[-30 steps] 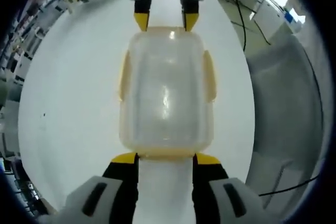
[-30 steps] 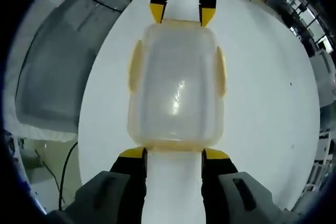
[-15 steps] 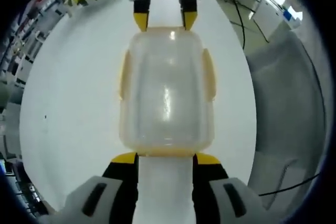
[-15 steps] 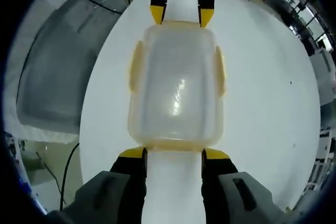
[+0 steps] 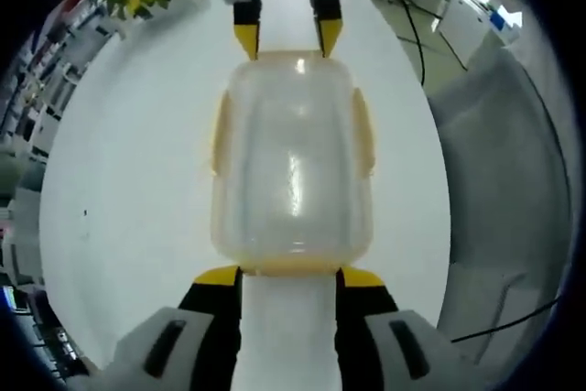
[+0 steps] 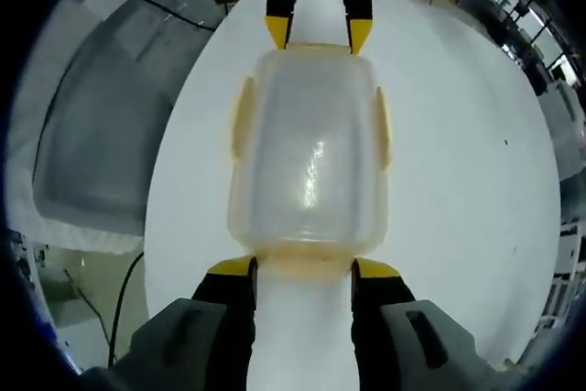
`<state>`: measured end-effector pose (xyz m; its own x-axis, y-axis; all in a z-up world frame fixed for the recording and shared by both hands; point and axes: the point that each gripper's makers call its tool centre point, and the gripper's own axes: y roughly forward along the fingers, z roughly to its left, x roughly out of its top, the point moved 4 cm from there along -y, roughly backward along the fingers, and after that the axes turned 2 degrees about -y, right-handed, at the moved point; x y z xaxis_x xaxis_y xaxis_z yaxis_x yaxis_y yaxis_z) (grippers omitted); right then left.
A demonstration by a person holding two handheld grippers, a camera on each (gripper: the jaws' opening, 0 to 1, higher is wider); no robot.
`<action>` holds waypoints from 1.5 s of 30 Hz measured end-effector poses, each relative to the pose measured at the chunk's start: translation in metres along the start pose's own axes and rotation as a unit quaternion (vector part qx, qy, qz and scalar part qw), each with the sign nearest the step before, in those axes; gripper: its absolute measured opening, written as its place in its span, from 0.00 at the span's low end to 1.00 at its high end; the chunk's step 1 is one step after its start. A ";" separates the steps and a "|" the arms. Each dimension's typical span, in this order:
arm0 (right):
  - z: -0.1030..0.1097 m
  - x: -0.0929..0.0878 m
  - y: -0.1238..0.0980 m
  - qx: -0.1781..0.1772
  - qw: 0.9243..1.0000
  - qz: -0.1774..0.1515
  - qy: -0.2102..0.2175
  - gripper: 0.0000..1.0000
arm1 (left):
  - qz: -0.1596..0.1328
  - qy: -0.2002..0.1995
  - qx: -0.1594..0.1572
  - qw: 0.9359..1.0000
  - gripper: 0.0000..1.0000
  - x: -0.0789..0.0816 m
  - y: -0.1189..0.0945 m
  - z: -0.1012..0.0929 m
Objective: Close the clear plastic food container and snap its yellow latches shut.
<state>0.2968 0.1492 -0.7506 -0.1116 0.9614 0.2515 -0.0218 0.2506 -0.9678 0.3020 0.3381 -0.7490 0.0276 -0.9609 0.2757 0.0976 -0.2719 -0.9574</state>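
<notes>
Container w/ lid on sits on white tabletop btwn both grippers. Left gripper and right gripper fingers spread wide at opposite short ends; side latches look down.

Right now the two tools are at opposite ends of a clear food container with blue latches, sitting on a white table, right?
Almost. The latches are yellow, not blue, as the left gripper view shows. The rest holds: the left tool and right tool flank the clear container on the white table.
</notes>
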 end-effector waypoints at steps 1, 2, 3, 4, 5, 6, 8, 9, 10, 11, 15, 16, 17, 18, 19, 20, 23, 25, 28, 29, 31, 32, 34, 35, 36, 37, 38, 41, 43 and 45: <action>0.000 -0.001 0.001 0.000 1.000 0.000 0.003 0.37 | 0.000 0.001 0.001 1.000 0.34 0.000 0.000 0.000; 0.000 -0.002 0.003 0.000 1.000 0.000 0.005 0.37 | 0.001 0.001 0.002 1.000 0.34 0.000 0.000 0.000; 0.000 -0.004 0.004 0.000 1.000 0.002 0.005 0.35 | 0.001 0.002 0.003 1.000 0.34 0.000 0.000 0.000; -0.001 -0.007 0.005 -0.001 1.000 0.010 0.004 0.29 | 0.002 0.002 0.003 1.000 0.34 0.000 0.000 0.000; -0.001 -0.009 0.006 -0.003 1.000 0.014 0.002 0.26 | 0.001 0.003 0.004 1.000 0.34 0.000 0.001 0.000; -0.002 -0.011 0.008 -0.004 1.000 0.015 0.003 0.25 | 0.001 0.003 0.004 1.000 0.34 0.000 0.001 -0.001; 0.001 -0.012 0.010 0.008 1.000 0.011 0.021 0.30 | 0.002 0.002 0.005 1.000 0.34 0.000 0.001 -0.001; 0.002 -0.013 0.010 0.010 1.000 0.010 0.021 0.30 | 0.002 0.001 0.004 1.000 0.34 -0.001 0.001 -0.001; 0.002 -0.013 0.010 0.009 1.000 0.010 0.020 0.30 | 0.002 0.000 0.004 1.000 0.34 -0.001 0.002 -0.001; 0.002 -0.014 0.011 0.008 1.000 0.010 0.020 0.29 | 0.001 0.000 0.004 1.000 0.34 -0.001 0.001 -0.001; 0.005 -0.016 0.013 0.017 0.999 0.008 0.029 0.31 | 0.000 0.004 0.003 1.000 0.33 -0.003 0.002 0.000; 0.005 -0.017 0.014 0.018 0.999 0.010 0.029 0.31 | 0.001 0.004 0.002 1.000 0.31 -0.005 0.003 -0.001; 0.005 -0.019 0.014 0.019 0.999 0.011 0.031 0.31 | 0.001 0.004 0.002 1.000 0.29 -0.005 0.003 -0.001; 0.005 -0.020 0.015 0.020 0.999 0.012 0.034 0.32 | 0.002 0.006 0.004 1.000 0.28 -0.008 0.003 0.000; 0.006 -0.021 0.016 0.022 0.999 0.011 0.039 0.32 | 0.002 0.005 0.004 1.000 0.29 -0.009 0.003 0.000; 0.007 -0.022 0.017 0.024 0.999 0.012 0.042 0.33 | 0.002 -0.008 -0.002 1.000 0.30 -0.012 0.004 -0.002; 0.010 -0.026 0.020 0.031 0.998 0.014 0.055 0.35 | -0.008 -0.067 -0.025 0.997 0.37 -0.018 0.005 -0.008; 0.011 -0.030 0.021 0.035 0.997 0.013 0.069 0.36 | -0.007 -0.076 -0.022 0.997 0.38 -0.026 0.005 -0.005; 0.015 -0.035 0.020 0.043 0.993 0.001 0.112 0.36 | -0.059 -0.171 -0.050 0.982 0.39 -0.023 0.001 -0.009; 0.015 -0.035 0.020 0.046 0.992 0.000 0.118 0.37 | -0.103 -0.216 -0.061 0.969 0.39 -0.017 -0.005 -0.007; 0.014 -0.041 0.018 0.042 0.990 -0.006 0.135 0.38 | -0.154 -0.265 -0.066 0.950 0.40 -0.013 -0.014 -0.001; 0.013 -0.043 0.016 0.037 0.989 -0.010 0.144 0.39 | -0.165 -0.281 -0.065 0.943 0.40 -0.013 -0.017 0.002; 0.013 -0.046 0.012 0.032 0.985 -0.022 0.169 0.39 | -0.173 -0.309 -0.068 0.933 0.40 -0.018 -0.022 0.005; 0.012 -0.047 0.010 0.028 0.983 -0.028 0.180 0.39 | -0.176 -0.317 -0.066 0.930 0.41 -0.019 -0.023 0.006; 0.010 -0.048 0.008 0.025 0.981 -0.037 0.188 0.38 | -0.171 -0.328 -0.065 0.927 0.41 -0.022 -0.024 0.005; 0.007 -0.050 0.005 0.016 0.977 -0.043 0.207 0.38 | -0.176 -0.335 -0.068 0.923 0.41 -0.022 -0.025 0.004; 0.003 -0.053 0.003 0.002 0.974 -0.043 0.224 0.38 | -0.205 -0.364 -0.081 0.905 0.44 -0.016 -0.028 0.002; -0.005 -0.063 -0.003 -0.023 0.961 -0.040 0.274 0.41 | -0.235 -0.445 -0.100 0.859 0.47 -0.011 -0.032 0.001; -0.009 -0.063 -0.007 -0.032 0.948 -0.058 0.310 0.42 | -0.235 -0.494 -0.080 0.833 0.47 -0.014 -0.032 0.006; -0.010 -0.059 -0.012 -0.026 0.929 -0.083 0.360 0.41 | -0.227 -0.547 -0.076 0.802 0.47 -0.018 -0.031 0.006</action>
<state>0.3132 0.0907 -0.7534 0.5836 0.7306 0.3544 0.0711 0.3888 -0.9186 0.3047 0.3636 -0.7237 0.8882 -0.1614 0.4302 0.2250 -0.6635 -0.7135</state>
